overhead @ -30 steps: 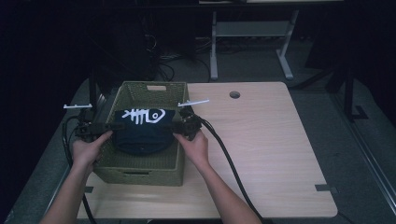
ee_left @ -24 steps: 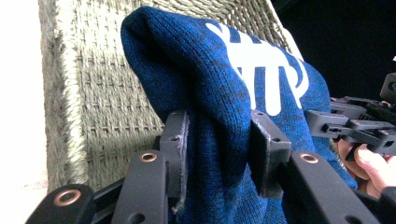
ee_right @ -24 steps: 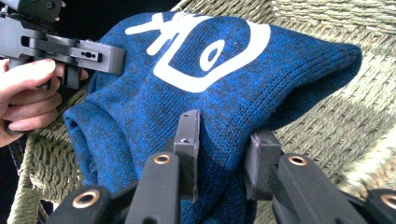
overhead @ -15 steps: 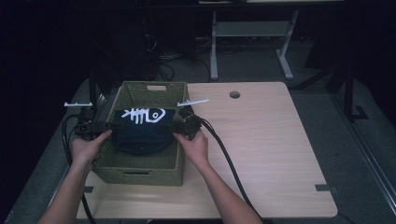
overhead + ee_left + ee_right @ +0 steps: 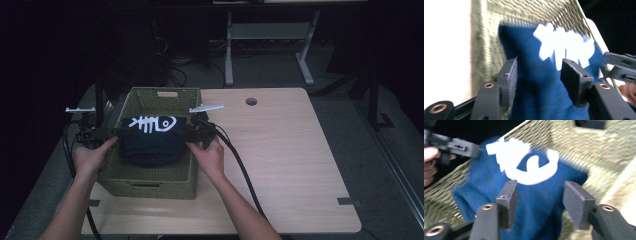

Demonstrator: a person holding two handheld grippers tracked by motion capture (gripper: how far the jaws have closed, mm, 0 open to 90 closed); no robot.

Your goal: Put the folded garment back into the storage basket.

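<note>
- A woven basket (image 5: pixel 150 175) stood at the left edge of the tabletop (image 5: pixel 290 165), its long side running from the near edge toward the far edge.
- A dark blue cloth (image 5: pixel 147 142) with a white fish-skeleton print (image 5: pixel 152 123) lay folded inside the basket, the print toward the far end.
- The left gripper (image 5: pixel 107 133) sat at the basket's left rim, held by the left hand (image 5: pixel 89 157), pointing inward at the cloth.
- In the left gripper view its 2 black jaws stood apart, released, with the blue cloth (image 5: pixel 539 85) spread between and beyond them; whether the pads touched the fabric I could not tell.
- The right gripper (image 5: pixel 192 132) sat at the basket's right rim, held by the right hand (image 5: pixel 210 157), pointing inward at the cloth from the opposite side.
- In the right gripper view its jaws also stood apart, released, above the cloth (image 5: pixel 536 202), with the print (image 5: pixel 524 162) just past them and the basket wall (image 5: pixel 579 147) behind.
- That view was blurred, and contact with the fabric could not be told.
- A cable (image 5: pixel 245 170) trailed from the right gripper toward the near edge of the tabletop.
- A round hole (image 5: pixel 251 101) lay near the far edge of the tabletop.
</note>
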